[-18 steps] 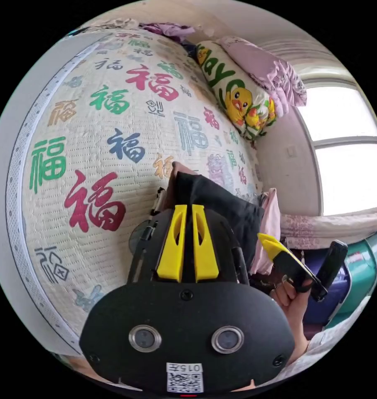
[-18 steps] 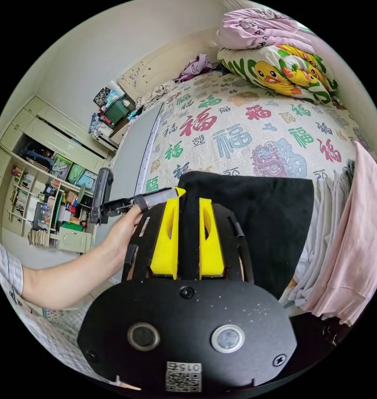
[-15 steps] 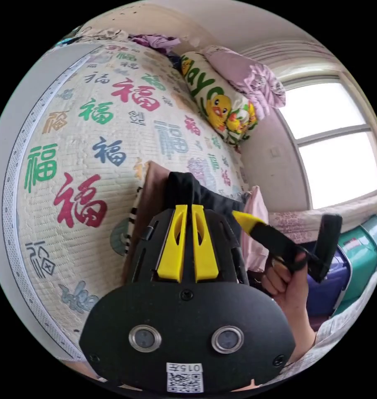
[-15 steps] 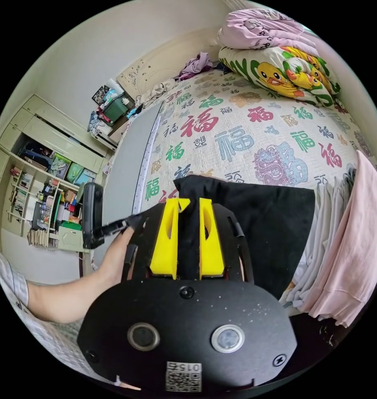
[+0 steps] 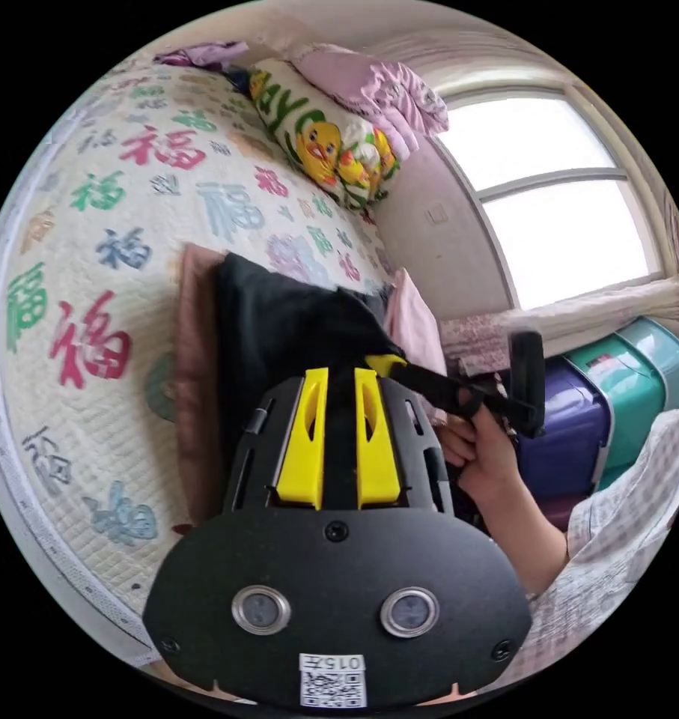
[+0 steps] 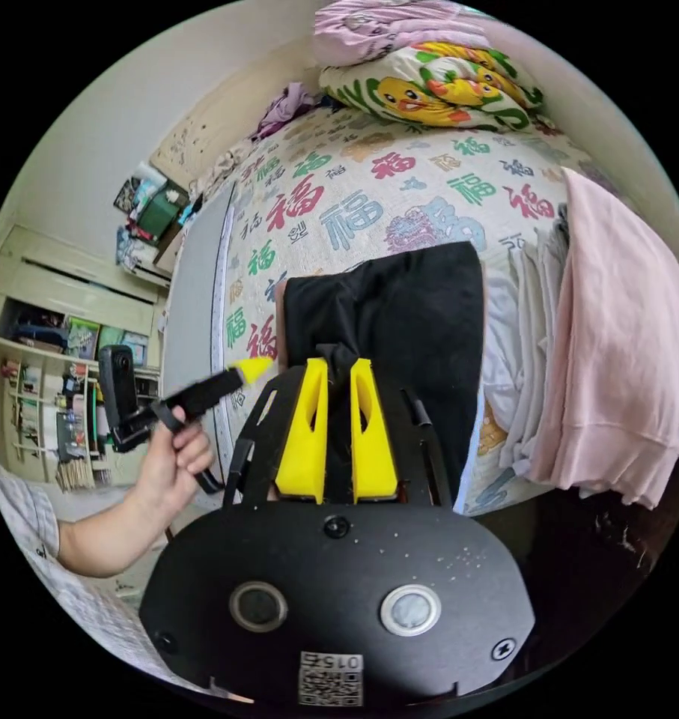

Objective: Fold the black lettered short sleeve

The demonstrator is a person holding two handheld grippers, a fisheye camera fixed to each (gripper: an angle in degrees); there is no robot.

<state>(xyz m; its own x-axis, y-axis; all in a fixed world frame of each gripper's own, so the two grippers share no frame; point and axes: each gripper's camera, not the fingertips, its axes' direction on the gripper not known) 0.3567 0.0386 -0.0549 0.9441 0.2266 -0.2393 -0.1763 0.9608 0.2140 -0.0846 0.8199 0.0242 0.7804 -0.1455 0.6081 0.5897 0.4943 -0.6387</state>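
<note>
The black short-sleeve shirt (image 5: 279, 329) lies folded on the bed, on top of a brownish garment (image 5: 193, 359); no lettering shows. In the left gripper view, my left gripper (image 5: 340, 372) is shut on a bunched near edge of the shirt. The right gripper (image 5: 388, 365) comes in from the right, held by a hand (image 5: 481, 449), its yellow tip at the same edge. In the right gripper view, the black shirt (image 6: 399, 314) stretches away from my right gripper (image 6: 338, 363), which is shut on its near edge. The left gripper (image 6: 251, 368) is just left of the shirt's corner.
A quilt with coloured characters (image 5: 92, 247) covers the bed. A duck-print pillow (image 5: 317, 142) and lilac bedding lie at its far end. Pink and white clothes (image 6: 616, 337) are piled right of the shirt. Purple and teal suitcases (image 5: 571, 442) stand by the window; shelves (image 6: 47, 374) are on the left.
Both grippers keep their hold and have come closer together near the bed's edge. The black shirt now lies longer and flatter over the brownish garment. Both cameras have swung.
</note>
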